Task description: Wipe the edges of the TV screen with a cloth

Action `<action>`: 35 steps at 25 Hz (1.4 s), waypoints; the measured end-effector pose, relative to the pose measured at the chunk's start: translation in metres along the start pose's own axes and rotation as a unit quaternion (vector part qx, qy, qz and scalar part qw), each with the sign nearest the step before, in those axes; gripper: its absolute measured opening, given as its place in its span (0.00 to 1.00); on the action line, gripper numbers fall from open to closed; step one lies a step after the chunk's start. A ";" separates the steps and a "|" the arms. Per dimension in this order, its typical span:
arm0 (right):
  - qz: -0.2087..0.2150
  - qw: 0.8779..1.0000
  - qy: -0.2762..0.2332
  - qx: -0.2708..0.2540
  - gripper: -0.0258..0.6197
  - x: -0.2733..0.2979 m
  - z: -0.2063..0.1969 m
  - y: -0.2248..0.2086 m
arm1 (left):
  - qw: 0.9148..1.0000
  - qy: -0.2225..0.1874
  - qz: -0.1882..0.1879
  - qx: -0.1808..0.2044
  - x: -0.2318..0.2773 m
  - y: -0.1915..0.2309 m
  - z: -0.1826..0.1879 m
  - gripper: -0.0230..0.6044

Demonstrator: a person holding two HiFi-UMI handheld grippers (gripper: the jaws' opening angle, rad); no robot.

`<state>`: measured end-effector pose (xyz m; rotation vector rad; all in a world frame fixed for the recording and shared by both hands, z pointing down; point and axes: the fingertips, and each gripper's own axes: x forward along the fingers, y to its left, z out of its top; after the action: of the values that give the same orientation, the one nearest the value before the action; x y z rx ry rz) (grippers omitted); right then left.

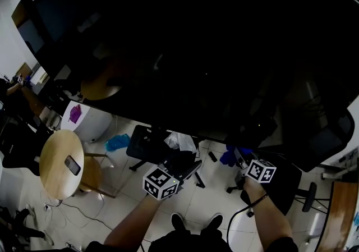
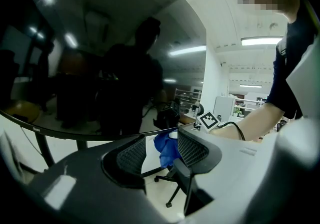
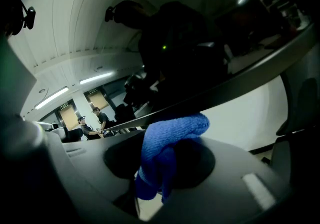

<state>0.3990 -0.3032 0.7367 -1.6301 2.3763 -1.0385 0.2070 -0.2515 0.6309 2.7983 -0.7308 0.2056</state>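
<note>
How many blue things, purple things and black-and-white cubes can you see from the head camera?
Blue things: 2, the cloth in the right gripper and a crumpled heap on the floor
Purple things: 1
Marker cubes: 2
Total: 5

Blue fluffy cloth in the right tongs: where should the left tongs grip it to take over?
Probably its folded tail hanging below the right tongs, approached from the left: the blue fluffy cloth is pinched mid-length, its top wad sits close under the dark TV screen's lower edge, and the left tongs are open.
</note>
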 end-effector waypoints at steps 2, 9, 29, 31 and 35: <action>0.002 1.000 -0.002 0.007 0.26 0.011 -0.004 0.014 | 1.000 0.000 -0.005 0.001 -0.012 0.013 0.000 0.33; -0.008 1.000 -0.009 0.008 0.25 0.044 -0.017 0.047 | 1.000 0.008 -0.007 0.008 -0.049 0.047 -0.004 0.33; 0.059 0.998 0.032 -0.002 0.26 0.117 -0.037 0.115 | 0.999 0.001 0.050 -0.005 -0.080 0.123 0.003 0.33; 0.055 0.998 0.032 -0.004 0.26 0.126 -0.040 0.123 | 0.999 0.001 0.047 -0.007 -0.090 0.135 0.002 0.33; 0.039 0.999 0.024 0.006 0.26 0.140 -0.048 0.142 | 0.999 0.006 0.031 -0.005 -0.116 0.156 0.000 0.33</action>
<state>0.2051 -0.3703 0.7356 -1.5131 2.4371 -1.0887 0.0287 -0.3301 0.6383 2.7650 -0.8142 0.2297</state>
